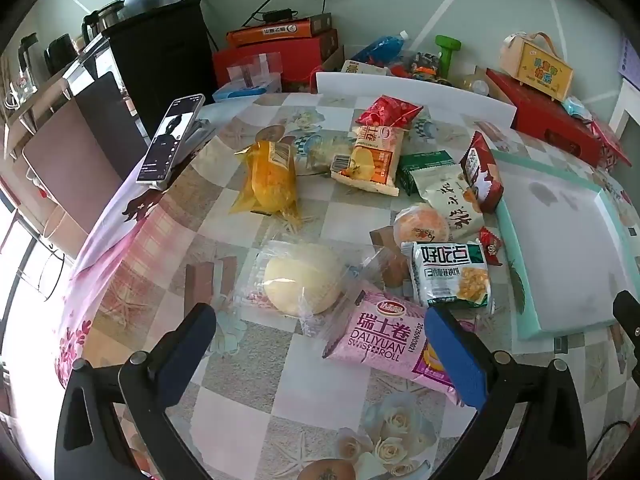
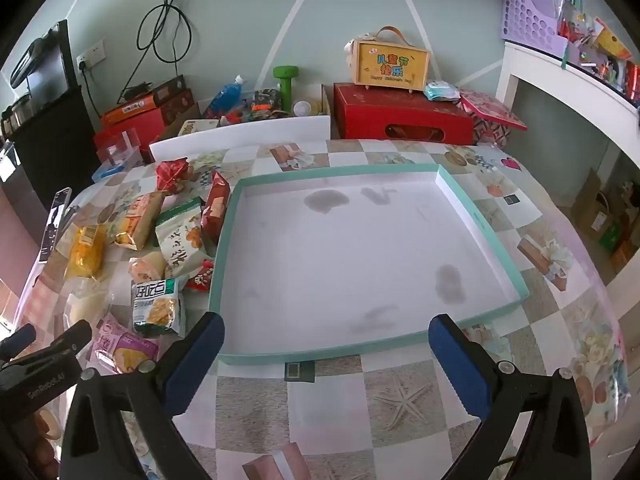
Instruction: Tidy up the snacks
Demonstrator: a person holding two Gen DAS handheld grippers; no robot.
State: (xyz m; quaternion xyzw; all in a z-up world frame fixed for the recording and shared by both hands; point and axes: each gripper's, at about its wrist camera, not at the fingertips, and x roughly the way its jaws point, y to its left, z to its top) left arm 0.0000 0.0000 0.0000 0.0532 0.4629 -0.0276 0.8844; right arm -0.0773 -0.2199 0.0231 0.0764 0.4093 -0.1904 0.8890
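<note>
- Left wrist view: the left tongs (image 1: pixel 320 344) are hanging wide open over the worktop (image 1: pixel 248 408), pointing down, and holding nothing.
- The pink Swiss roll pack (image 1: pixel 380 336) is lying right at the tips of these tongs, closest of all the snacks. Its near end is slipping behind the right-side blue pad (image 1: pixel 456 356), but I cannot tell if the pad is touching it.
- The pack's long side is running slantwise, from its far-left end down to its near-right end, so it is sitting crooked between the two pads.
- Just past the Swiss roll pack, to the left, the clear-wrapped bun (image 1: pixel 302 280) is resting. Just past it on the right, the green-and-white biscuit pack (image 1: pixel 450 274) is lying.
- The teal-rimmed tray (image 1: pixel 516 280) is sitting to the right of the Swiss roll pack, with nothing in it.
- Right wrist view: the right tongs (image 2: pixel 326 350) are also gaping wide and carrying nothing. They are hovering over the near edge of the tray (image 2: pixel 224 248).
- In this view the Swiss roll pack (image 2: pixel 120 346) is lying off to the left of the tray, next to the left tongs (image 2: pixel 48 344).
- So I think the left tongs are nearer for the pick, and they are probably needing a little twist to line up across the pack's short side.
</note>
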